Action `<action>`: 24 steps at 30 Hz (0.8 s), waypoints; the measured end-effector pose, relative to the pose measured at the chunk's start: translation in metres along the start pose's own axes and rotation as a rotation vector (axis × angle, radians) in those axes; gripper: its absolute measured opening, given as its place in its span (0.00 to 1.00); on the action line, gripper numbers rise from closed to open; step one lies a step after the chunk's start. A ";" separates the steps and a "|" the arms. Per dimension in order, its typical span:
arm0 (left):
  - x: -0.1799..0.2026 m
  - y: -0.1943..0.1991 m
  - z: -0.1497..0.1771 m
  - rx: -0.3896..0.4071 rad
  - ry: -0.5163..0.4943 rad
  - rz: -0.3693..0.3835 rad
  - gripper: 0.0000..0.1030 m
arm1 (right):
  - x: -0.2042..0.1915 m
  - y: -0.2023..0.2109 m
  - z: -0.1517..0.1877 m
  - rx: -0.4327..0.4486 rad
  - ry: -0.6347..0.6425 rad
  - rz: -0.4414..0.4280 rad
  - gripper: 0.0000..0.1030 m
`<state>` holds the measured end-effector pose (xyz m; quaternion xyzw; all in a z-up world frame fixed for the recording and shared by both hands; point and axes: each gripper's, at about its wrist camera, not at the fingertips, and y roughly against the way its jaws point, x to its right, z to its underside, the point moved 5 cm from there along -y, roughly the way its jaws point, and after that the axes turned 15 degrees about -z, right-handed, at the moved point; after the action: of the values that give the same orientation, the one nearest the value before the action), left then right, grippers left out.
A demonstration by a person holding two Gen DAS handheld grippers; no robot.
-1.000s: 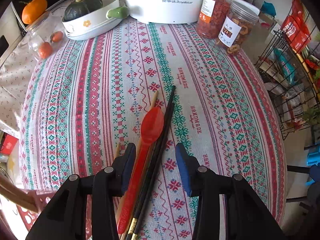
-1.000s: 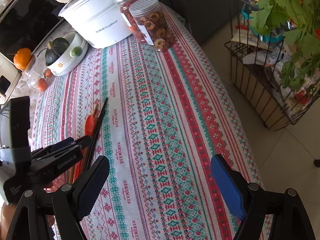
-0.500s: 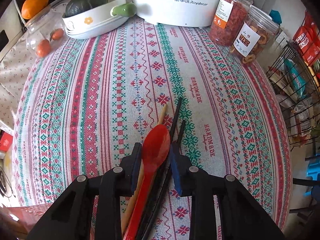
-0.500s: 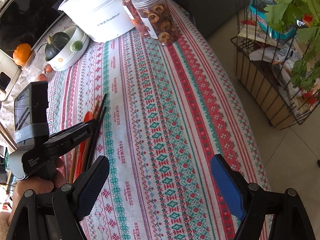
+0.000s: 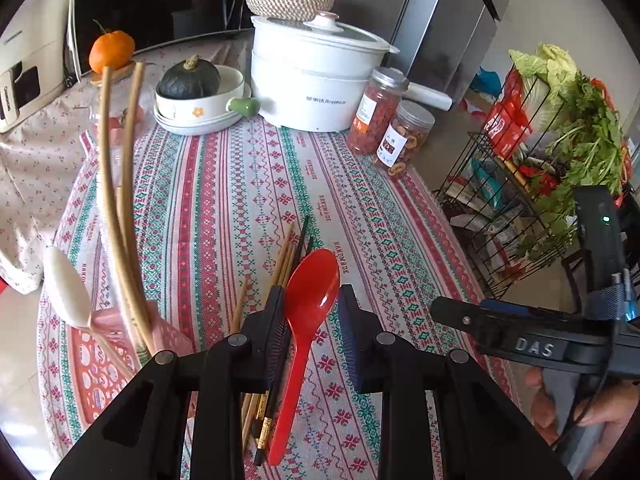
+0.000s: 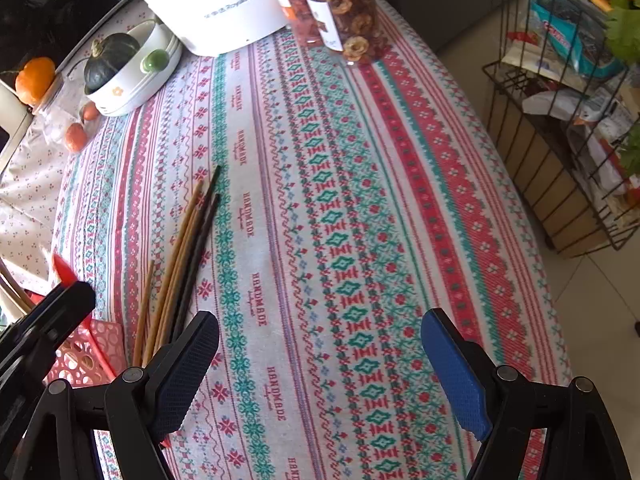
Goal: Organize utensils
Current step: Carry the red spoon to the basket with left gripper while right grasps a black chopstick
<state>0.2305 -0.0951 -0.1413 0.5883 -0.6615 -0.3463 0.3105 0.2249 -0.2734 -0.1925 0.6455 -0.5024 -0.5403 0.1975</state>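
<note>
My left gripper [image 5: 310, 320] is shut on a red plastic spoon [image 5: 310, 312] and holds it lifted above the tablecloth; its tip shows in the right wrist view [image 6: 64, 270]. Wooden and black chopsticks [image 6: 188, 248] lie on the cloth below it. A pink perforated utensil basket [image 5: 100, 360] stands at the left with long wooden chopsticks [image 5: 116, 184] and a white spoon [image 5: 66, 288] in it. My right gripper [image 6: 320, 364] is open and empty over the cloth, to the right of the chopsticks.
A white cooker [image 5: 316, 84], two snack jars [image 5: 396, 132], a bowl holding a green squash [image 5: 196, 92] and an orange [image 5: 111, 50] stand at the table's far side. A wire rack with vegetables [image 5: 560, 152] stands to the right of the table.
My left gripper closed on the red spoon and lifted it off the cloth, tilting up. The chopsticks stayed on the table. My right gripper stayed open and shifted slightly forward.
</note>
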 end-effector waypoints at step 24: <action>-0.110 0.085 0.048 0.117 0.092 0.100 0.28 | -0.061 -0.124 -0.018 -0.073 0.126 -0.018 0.24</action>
<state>0.1558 0.0239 -0.0986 0.5871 -0.6942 -0.2638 0.3223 0.3009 -0.1743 -0.2552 0.6750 -0.4631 -0.5184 0.2473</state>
